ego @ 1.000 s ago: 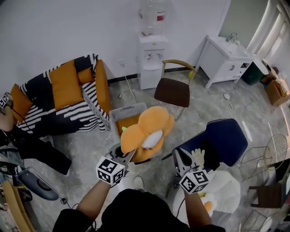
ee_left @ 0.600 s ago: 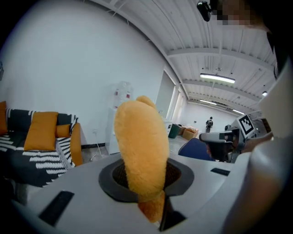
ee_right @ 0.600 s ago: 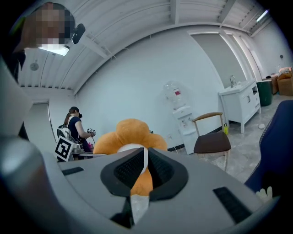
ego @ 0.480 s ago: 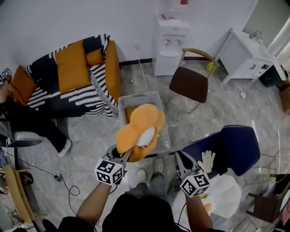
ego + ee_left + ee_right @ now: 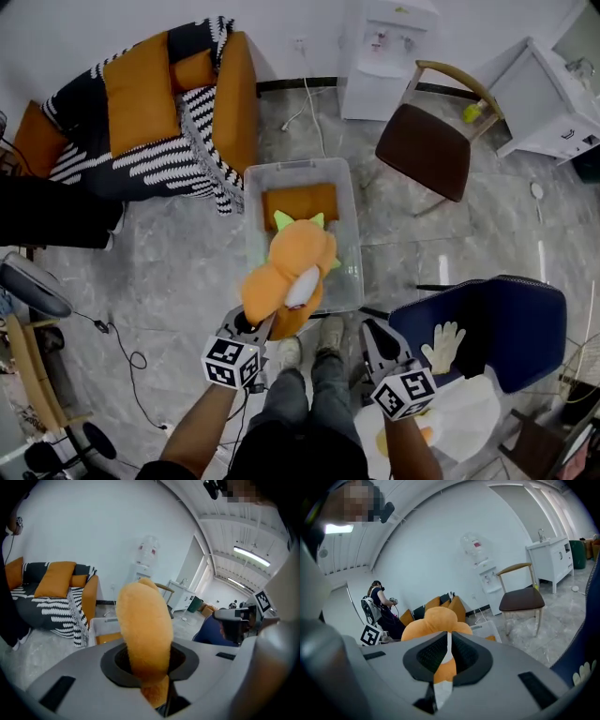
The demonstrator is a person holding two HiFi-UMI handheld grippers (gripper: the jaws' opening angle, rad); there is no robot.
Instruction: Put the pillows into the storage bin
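Orange plush pillow (image 5: pixel 289 270) was clamped in the left gripper (image 5: pixel 251 326) above the clear bin (image 5: pixel 349 234) — one cushion (image 5: pixel 300 202) already inside, release judged still due. The right gripper (image 5: pixel 375 334) was closed, empty.

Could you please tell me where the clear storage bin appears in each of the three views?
Head view: the bin is at centre, its near end behind the pillow.
Left gripper view: the bin is low, just left of the pillow.
Right gripper view: the bin peeks out right of the pillow.
Shared landmark: the water dispenser at the wall beyond it.
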